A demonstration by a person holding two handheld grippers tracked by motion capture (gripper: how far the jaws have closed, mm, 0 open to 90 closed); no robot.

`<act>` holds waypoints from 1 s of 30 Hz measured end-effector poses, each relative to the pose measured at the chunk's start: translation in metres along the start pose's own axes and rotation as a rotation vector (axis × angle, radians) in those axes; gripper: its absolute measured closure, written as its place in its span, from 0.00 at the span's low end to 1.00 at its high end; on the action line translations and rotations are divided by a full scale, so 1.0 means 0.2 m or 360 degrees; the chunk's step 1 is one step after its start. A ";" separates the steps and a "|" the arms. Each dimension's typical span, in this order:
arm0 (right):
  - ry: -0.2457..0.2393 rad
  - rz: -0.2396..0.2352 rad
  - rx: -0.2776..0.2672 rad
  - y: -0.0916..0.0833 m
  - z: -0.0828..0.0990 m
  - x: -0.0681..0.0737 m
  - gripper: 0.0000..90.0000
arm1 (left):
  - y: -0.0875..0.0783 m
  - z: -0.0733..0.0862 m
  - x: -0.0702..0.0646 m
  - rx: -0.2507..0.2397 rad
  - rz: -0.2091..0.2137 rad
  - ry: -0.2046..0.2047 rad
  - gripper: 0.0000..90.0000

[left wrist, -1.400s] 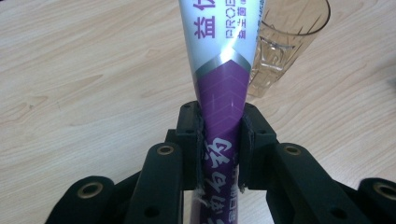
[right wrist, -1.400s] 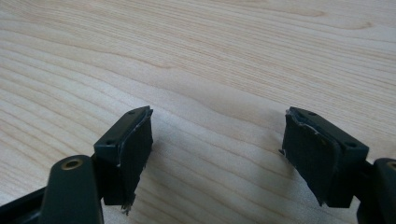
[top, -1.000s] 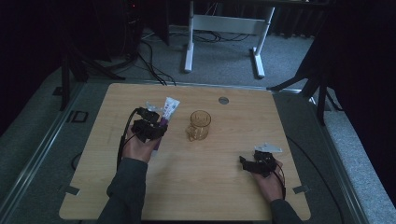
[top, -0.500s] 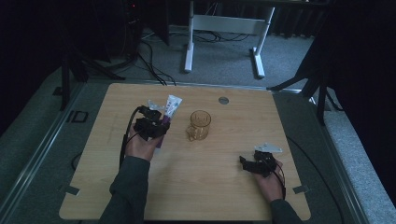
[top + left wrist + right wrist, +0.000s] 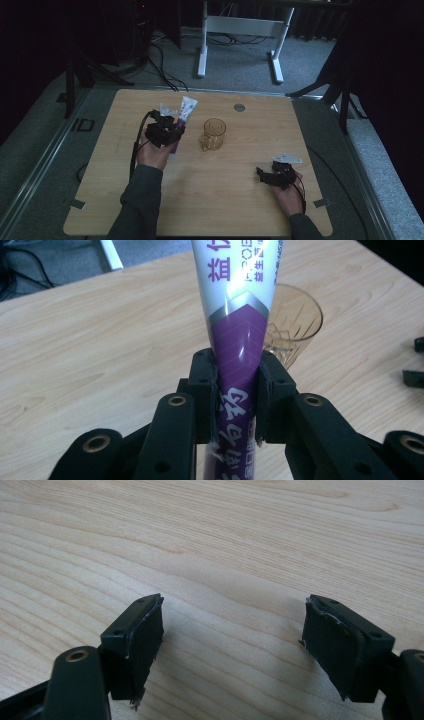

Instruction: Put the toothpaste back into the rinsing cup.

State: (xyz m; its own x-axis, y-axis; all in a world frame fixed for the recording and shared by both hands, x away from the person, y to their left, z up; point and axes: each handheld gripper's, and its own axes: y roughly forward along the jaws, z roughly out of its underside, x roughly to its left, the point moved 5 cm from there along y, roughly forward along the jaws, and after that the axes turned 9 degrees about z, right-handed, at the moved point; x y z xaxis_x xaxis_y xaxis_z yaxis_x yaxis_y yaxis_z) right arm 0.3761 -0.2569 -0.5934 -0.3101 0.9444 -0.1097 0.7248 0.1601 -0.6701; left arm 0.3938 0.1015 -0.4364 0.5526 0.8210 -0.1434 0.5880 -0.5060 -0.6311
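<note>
- toothpaste tube (image 5: 237,330), purple and white, clamped between the jaws of the left gripper (image 5: 235,400); pads press on its purple part from both sides
- in the high view the tube (image 5: 186,111) sticks out of the left gripper (image 5: 167,131) toward the far side of the table, white end farthest from the hand, over the left-centre of the wooden table (image 5: 240,210)
- can't tell whether the tube's lower end touches the tabletop
- left hand (image 5: 152,152) holds the gripper, forearm in a dark sleeve comes in from the bottom edge
- glass cup (image 5: 214,132), clear amber, cut pattern, upright just beside the tube on its right, apart from it; in the left gripper view the cup (image 5: 295,320) sits behind the tube
- right gripper (image 5: 272,175) near the table's right front, well apart from tube and cup; jaws wide apart, nothing between them, bare wood under the right gripper (image 5: 232,640)
- small round grey disc (image 5: 239,107) in the tabletop near the far edge
</note>
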 end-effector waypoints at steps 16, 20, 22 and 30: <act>0.0000 0.0000 0.0000 0.00 0.00 0.00 0.27 | 0.03 -0.04 -0.02 -0.0082 0.0047 0.0034 0.81; 0.0000 0.0001 0.0001 0.00 0.00 0.00 0.27 | 0.03 -0.05 -0.01 -0.0099 0.0053 0.0035 0.81; 0.0000 0.0000 0.0000 0.00 0.00 0.00 0.27 | 0.04 -0.05 -0.01 -0.0107 0.0053 0.0033 0.81; 0.0000 0.0000 0.0000 0.00 0.00 0.00 0.27 | 0.06 -0.07 -0.02 -0.0141 0.0056 0.0061 0.81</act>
State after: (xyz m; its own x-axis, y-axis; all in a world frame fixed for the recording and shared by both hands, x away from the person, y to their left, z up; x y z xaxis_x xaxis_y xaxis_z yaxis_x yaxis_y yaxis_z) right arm 0.3761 -0.2569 -0.5934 -0.3100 0.9444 -0.1096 0.7247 0.1601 -0.6702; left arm 0.4065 0.0885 -0.4318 0.5951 0.7924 -0.1340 0.6167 -0.5572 -0.5560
